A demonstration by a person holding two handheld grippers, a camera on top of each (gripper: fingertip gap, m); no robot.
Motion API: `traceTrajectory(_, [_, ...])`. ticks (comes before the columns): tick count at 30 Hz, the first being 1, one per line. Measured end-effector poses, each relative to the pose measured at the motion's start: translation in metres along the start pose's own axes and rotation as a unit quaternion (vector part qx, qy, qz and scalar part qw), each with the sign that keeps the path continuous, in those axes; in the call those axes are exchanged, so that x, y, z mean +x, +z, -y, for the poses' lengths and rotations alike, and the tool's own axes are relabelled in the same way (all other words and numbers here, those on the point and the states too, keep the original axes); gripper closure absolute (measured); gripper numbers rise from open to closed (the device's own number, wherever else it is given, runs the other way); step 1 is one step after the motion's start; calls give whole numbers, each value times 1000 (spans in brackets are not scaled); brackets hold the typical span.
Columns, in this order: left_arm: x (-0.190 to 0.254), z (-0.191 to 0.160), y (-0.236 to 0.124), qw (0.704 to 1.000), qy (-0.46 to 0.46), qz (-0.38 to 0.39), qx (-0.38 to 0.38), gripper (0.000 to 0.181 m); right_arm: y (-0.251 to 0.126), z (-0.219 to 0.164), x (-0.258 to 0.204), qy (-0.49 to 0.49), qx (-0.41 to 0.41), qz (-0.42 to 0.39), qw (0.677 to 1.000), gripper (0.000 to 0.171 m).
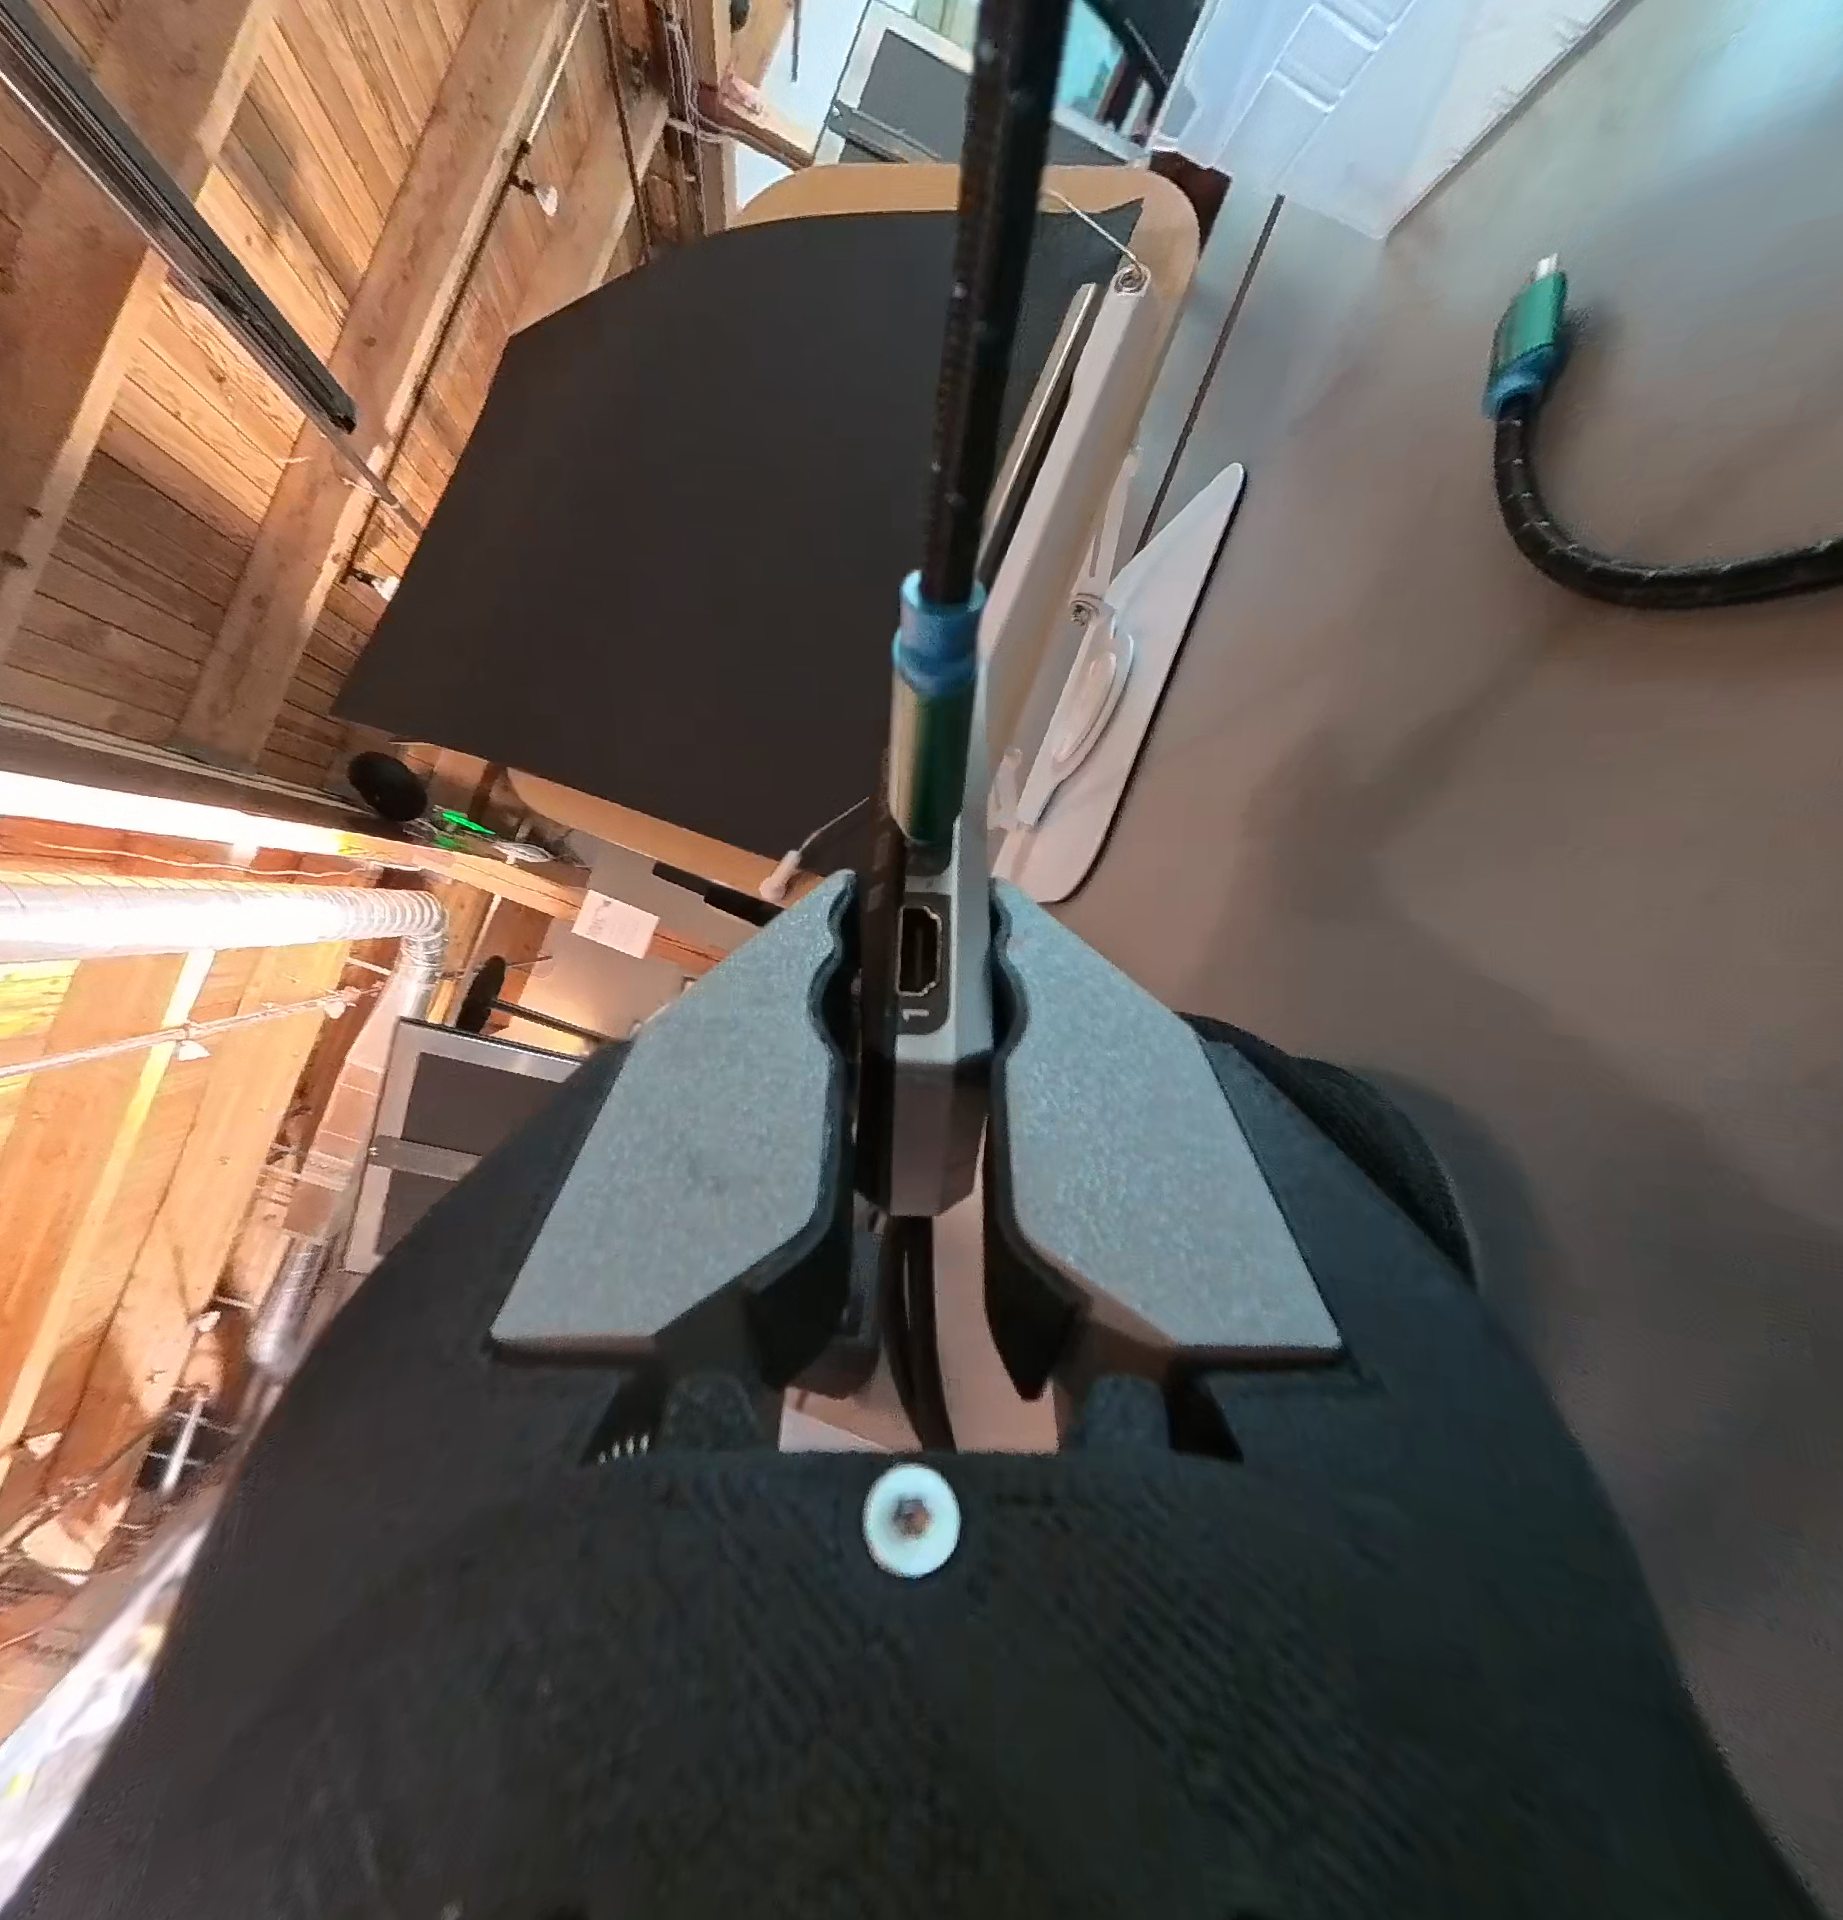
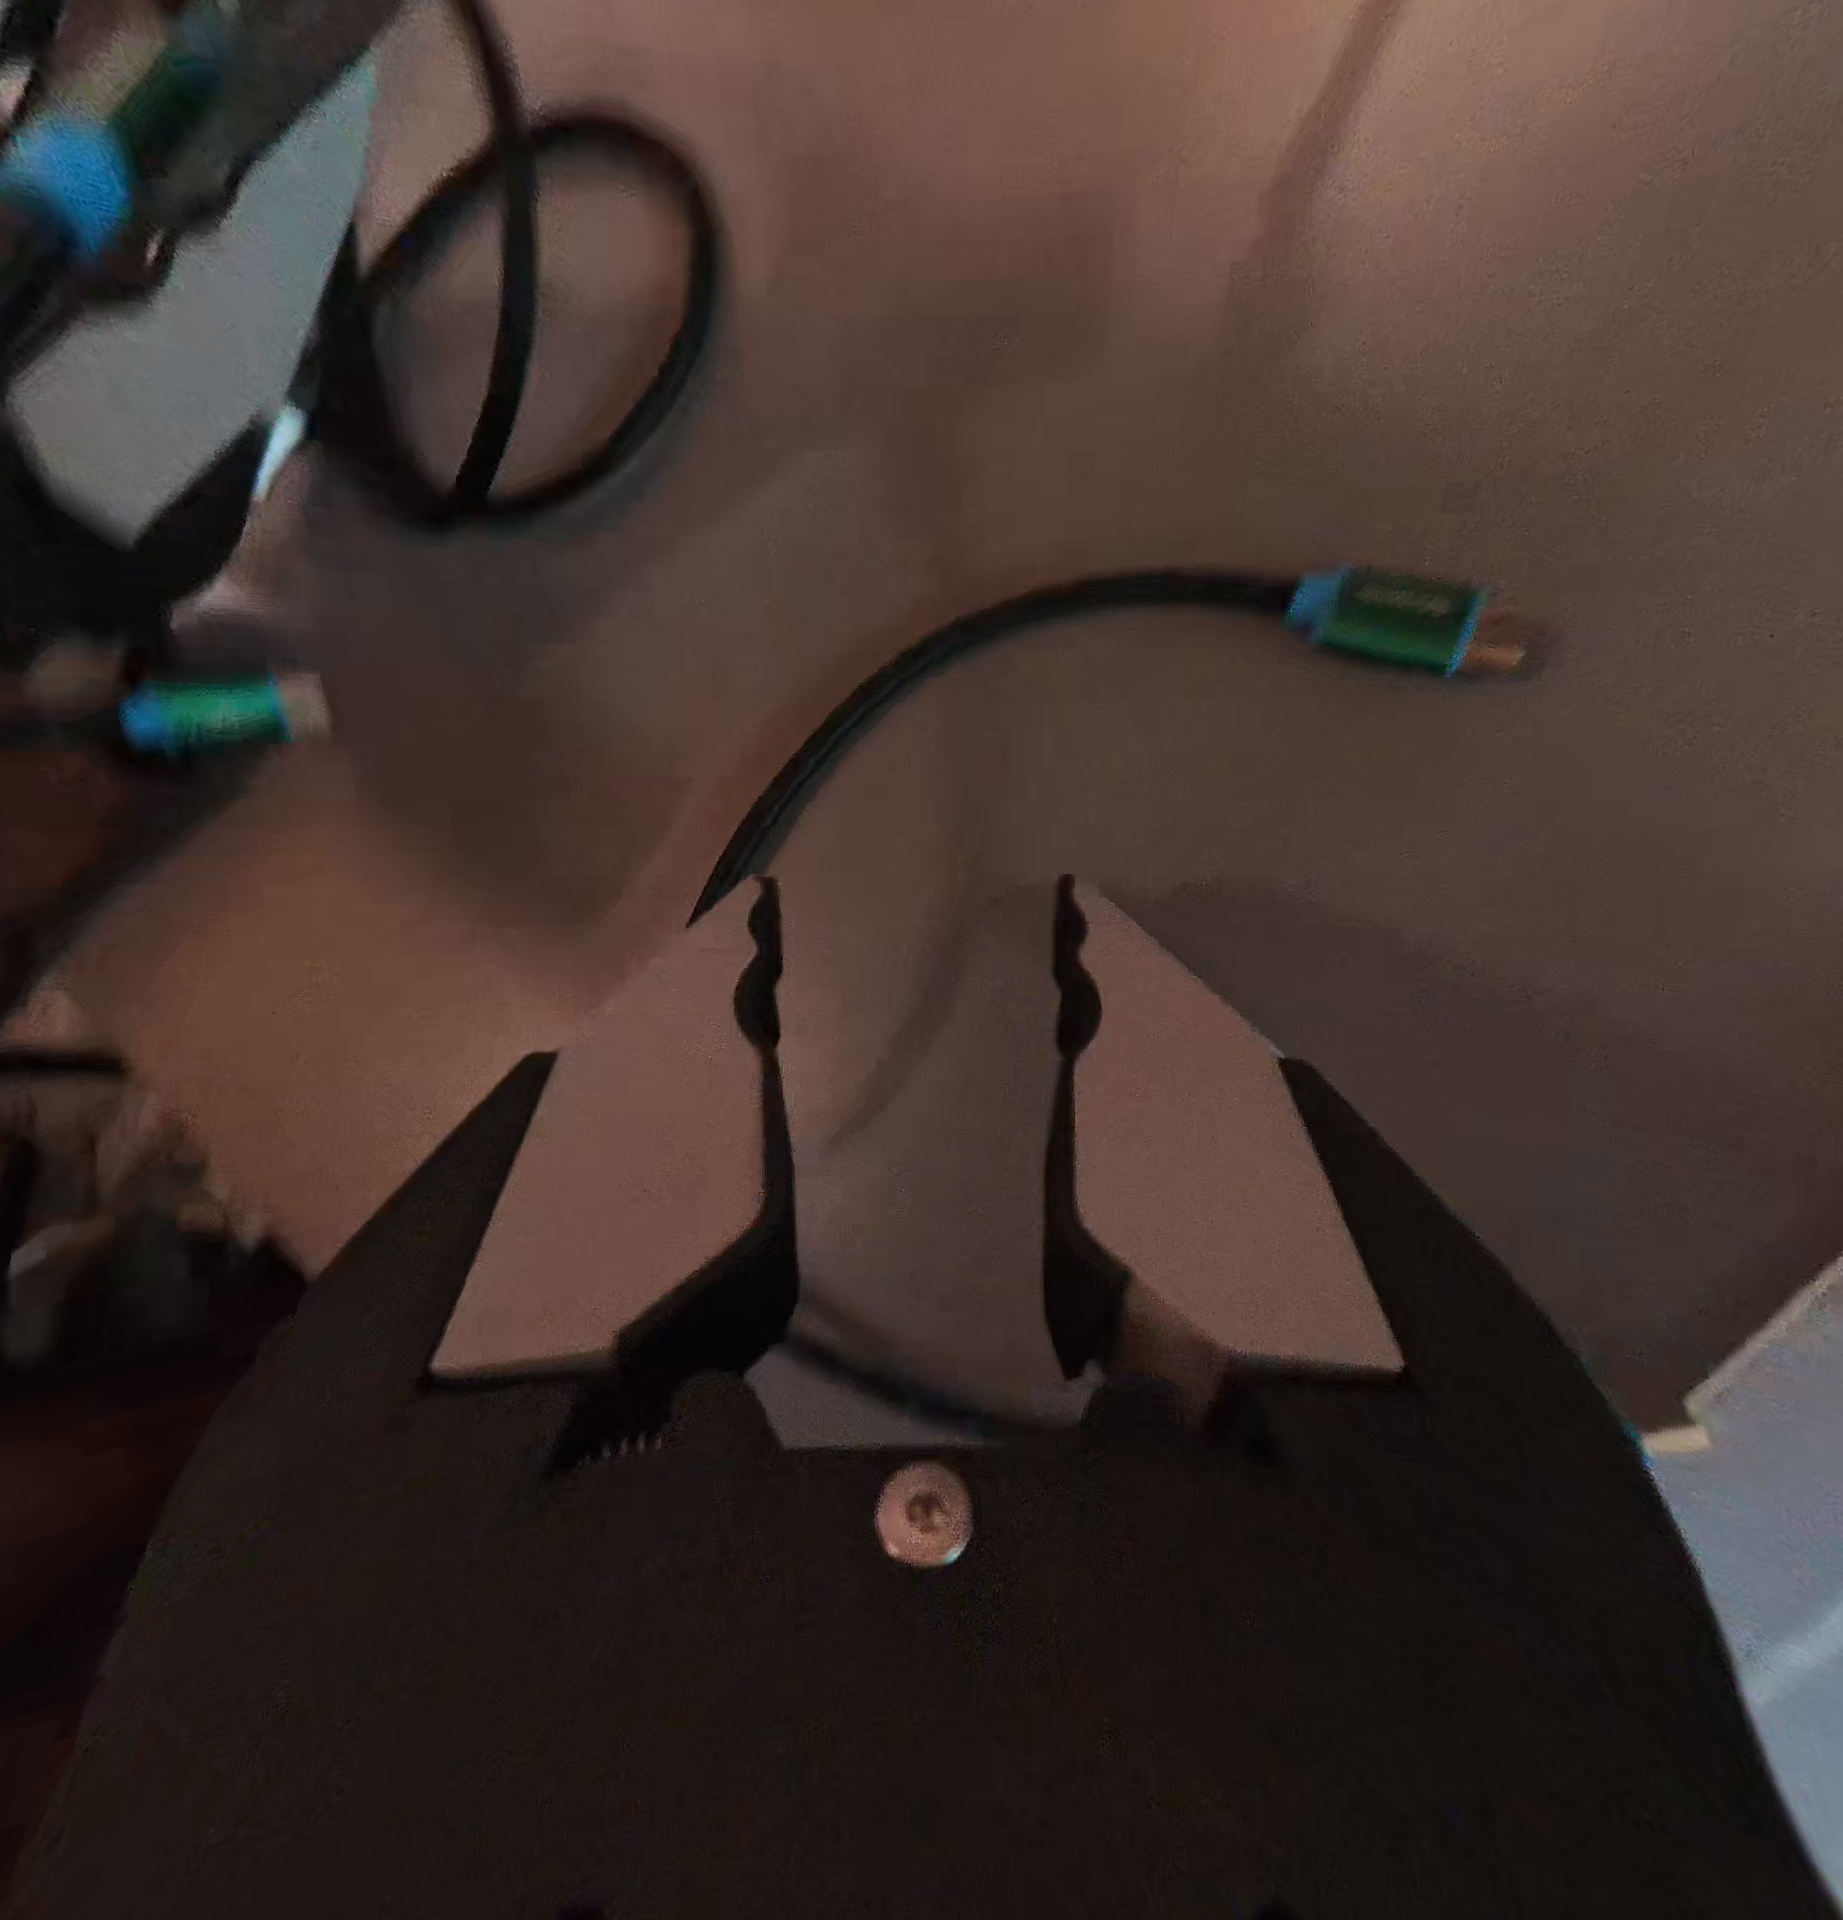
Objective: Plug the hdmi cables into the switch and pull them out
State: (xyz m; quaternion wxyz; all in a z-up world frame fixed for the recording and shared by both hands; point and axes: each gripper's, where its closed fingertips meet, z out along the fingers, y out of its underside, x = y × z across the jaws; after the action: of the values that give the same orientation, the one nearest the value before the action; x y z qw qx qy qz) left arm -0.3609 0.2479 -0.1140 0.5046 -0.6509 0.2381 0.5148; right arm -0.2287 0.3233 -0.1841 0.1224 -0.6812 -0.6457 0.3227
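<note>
Clearly, the brown table [image 2: 1312, 312] was the base for everything, and most of the loose things lay on it so that I could reach them one at a time. My left gripper [image 1: 922, 956] was closed on the grey switch [image 1: 932, 1081] and held it up above the table, I think so that its ports faced forward and stayed steady while a plug went in or came out. My right gripper [image 2: 917, 904] was open and empty, low over the table, with nothing between its two fingers.

One black cable [image 1: 984, 312] stood up from the switch, and its green plug [image 1: 932, 758] with the blue collar sat in the far port. The near port [image 1: 922, 961] was empty and faced my left camera. A second cable [image 2: 896, 675] lay curved on the table just ahead of my right gripper, and its green plug [image 2: 1400, 618] pointed away to the right, so I judged it was the next one to take.

Only the left view showed the empty port and the seated plug sharply. Only the right view, which was blurred, showed a coil of black cable [image 2: 543, 322] and a third green plug [image 2: 221, 712] at the left. There the held switch was only a blur in the upper left corner.
</note>
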Motion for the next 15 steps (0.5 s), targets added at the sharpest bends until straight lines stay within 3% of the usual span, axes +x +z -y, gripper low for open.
traceTrajectory(5, [2, -1, 0, 999, 41, 11, -9, 162, 30, 30, 53, 65, 49, -90, 993, 97])
traceTrajectory(8, [2, 1, 0, 999, 34, 9, -6, 162, 44, 44, 72, 73, 54, -109, 990, 105])
traceTrajectory(9, [1, 0, 1, 1000, 29, 9, -6, 162, 50, 52, 70, 67, 58, -92, 992, 108])
traceTrajectory(12, [-3, -3, 1, 1000, 14, 11, -8, 162, 75, 66, 31, 29, 23, 39, 999, 166])
traceTrajectory(15, [-9, -6, -1, 1000, 9, 19, -9, 161, 75, 72, -28, -11, -8, 217, 976, 171])
